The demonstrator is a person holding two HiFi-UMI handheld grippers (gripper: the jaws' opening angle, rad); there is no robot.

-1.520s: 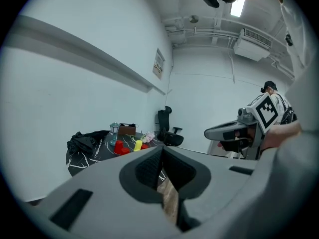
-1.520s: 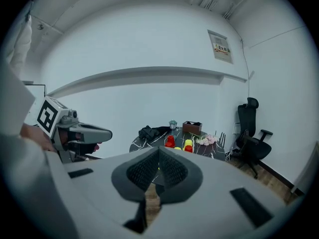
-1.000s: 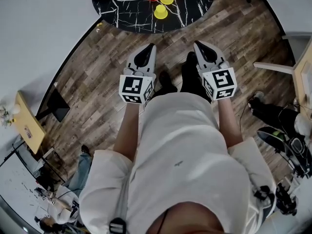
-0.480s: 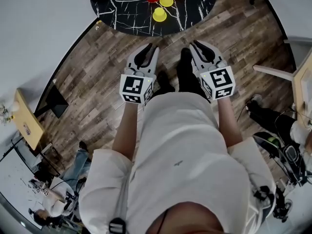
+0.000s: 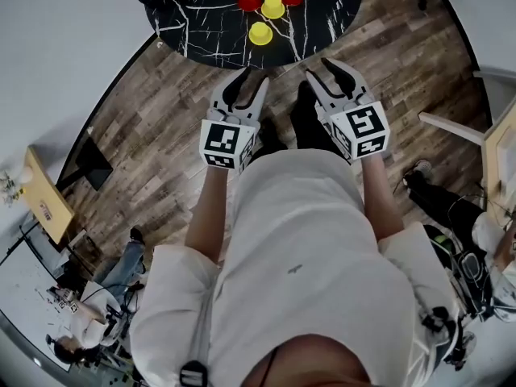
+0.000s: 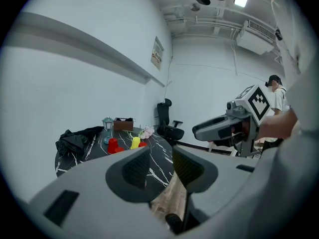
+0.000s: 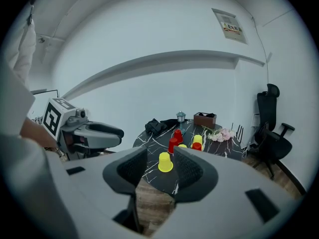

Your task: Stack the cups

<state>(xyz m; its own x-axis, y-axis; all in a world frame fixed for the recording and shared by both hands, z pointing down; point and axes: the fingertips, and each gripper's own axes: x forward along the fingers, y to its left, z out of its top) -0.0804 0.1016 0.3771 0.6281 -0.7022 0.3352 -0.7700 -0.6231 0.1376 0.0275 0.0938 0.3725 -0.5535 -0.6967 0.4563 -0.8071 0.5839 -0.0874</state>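
Cups (image 5: 272, 6), red ones and yellow ones, stand in a loose group on the round black table (image 5: 322, 14), which has white veins like marble. This table is the biggest thing in front of the person and it stands on a wooden floor (image 5: 161, 119).

Behind the table, at its far right side as the gripper views show it, there is a black office chair (image 7: 271, 128). On the far left part of the table top lies a black cloth (image 6: 75, 138). At the far edge of the table stand a brown box (image 6: 123, 124), a small lantern (image 6: 107, 126) and some pale flowers (image 6: 147, 132).

The left gripper (image 5: 252, 76) and the right gripper (image 5: 317, 72) are held side by side over the floor, just before the near edge of the table, and both point toward it. Their jaws have just been opening; now they stand apart, with nothing between the pads.

One yellow cup (image 5: 260, 32) stands mouth down, nearest to the near edge of the table and a little apart from the other cups.
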